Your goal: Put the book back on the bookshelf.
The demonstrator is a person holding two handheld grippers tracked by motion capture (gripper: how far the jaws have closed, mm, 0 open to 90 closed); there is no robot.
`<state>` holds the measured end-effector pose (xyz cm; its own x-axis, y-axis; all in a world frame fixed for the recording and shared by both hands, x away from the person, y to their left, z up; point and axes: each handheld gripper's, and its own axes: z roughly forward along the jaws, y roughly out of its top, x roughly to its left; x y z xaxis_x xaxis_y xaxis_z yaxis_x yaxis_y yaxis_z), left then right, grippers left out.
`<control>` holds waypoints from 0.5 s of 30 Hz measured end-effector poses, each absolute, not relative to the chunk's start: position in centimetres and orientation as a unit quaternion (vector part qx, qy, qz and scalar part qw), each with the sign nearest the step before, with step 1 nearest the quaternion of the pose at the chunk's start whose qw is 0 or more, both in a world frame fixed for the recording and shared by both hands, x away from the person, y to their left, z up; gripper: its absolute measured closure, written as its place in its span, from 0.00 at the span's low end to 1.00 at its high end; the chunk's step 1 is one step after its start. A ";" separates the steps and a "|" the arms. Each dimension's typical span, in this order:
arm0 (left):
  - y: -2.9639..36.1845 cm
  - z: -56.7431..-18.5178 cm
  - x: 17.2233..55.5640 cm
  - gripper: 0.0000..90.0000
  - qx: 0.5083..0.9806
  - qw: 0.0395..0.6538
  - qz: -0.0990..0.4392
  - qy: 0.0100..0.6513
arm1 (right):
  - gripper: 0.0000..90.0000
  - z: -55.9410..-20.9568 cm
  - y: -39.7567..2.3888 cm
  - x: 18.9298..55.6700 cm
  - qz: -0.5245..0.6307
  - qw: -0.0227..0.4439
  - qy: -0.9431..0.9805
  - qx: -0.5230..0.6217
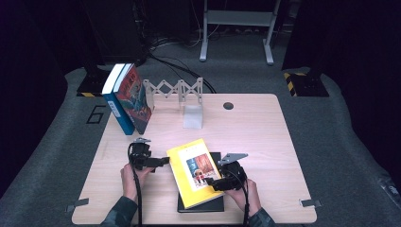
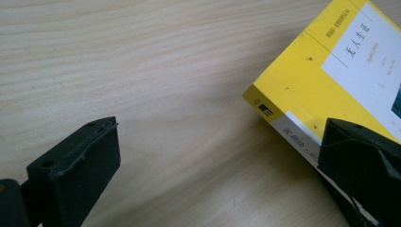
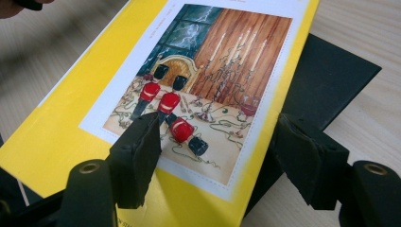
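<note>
- The yellow paperback book with the painted cover [image 1: 195, 172] lies flat near the front edge of the pale wooden table [image 1: 265, 137], resting askew on a flat black book or board [image 1: 215, 204] that shows under its near and right edges.
- Its long axis runs from the person's side away toward the bookstand, tilted a little leftward.
- The right claw [image 3: 215, 142] straddles the book's right long edge: one jaw over the cover picture, the other beyond the edge over the black slab, spread and not yet pressing, so it looks released.
- The left claw [image 2: 217, 156] hangs wide open at the book's far-left corner, gripping nothing; the book lies to its right.
- The right hand [image 1: 246, 191] is nearer; the pinch likely falls to it.
</note>
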<state>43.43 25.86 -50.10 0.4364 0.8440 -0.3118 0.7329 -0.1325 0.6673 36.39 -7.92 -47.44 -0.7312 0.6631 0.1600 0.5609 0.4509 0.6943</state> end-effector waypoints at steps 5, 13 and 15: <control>26.1 -50.1 44.1 0.00 0.749 0.391 0.062 0.531 | 0.35 -47.4 -7.4 36.0 0.380 0.069 0.850 0.358; 26.3 -50.0 45.1 0.00 0.749 0.387 0.062 0.534 | 0.35 -47.5 -6.6 35.6 0.382 0.067 0.850 0.356; 26.5 -50.0 45.3 0.00 0.748 0.388 0.057 0.535 | 0.35 -47.5 -6.5 35.5 0.381 0.064 0.851 0.356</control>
<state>45.29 26.45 -50.01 0.4215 0.8447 -0.3298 0.7559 -0.1263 0.6424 35.54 -6.48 -47.49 -0.7385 0.6544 0.1626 0.5571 0.4562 0.6939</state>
